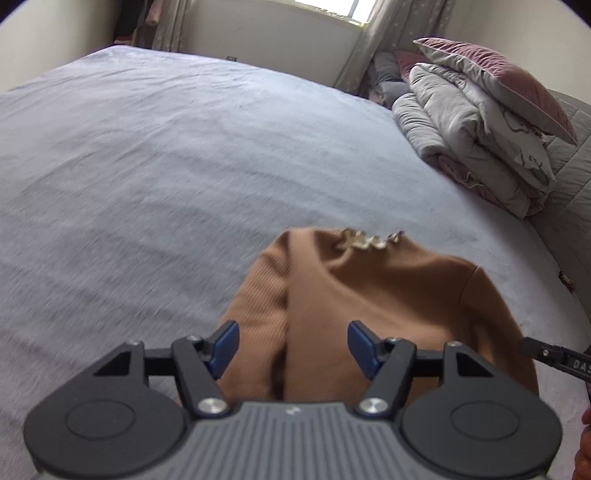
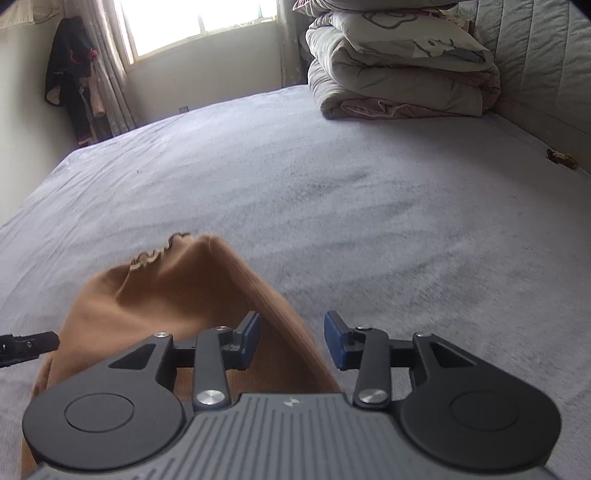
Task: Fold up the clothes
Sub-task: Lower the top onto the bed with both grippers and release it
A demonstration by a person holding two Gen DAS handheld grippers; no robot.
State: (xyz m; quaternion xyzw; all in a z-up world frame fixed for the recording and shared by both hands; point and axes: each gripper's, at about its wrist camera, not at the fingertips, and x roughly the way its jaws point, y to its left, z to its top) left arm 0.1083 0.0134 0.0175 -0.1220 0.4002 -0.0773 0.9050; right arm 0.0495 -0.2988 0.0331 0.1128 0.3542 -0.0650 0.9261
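Brown ribbed top (image 1: 388, 295) near on bed (image 1: 166, 166): likely soft, light, floppy; pinch edges beside frilled collar (image 1: 369, 240). Left gripper (image 1: 293, 349), right gripper (image 2: 291, 339) both spread, holding nothing

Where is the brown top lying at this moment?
The brown top lies on the grey bed sheet, just ahead of both open grippers in both wrist views. Its frilled collar points toward the stacked bedding.

Blown-out window (image 2: 199, 22), motion blur, fisheye.
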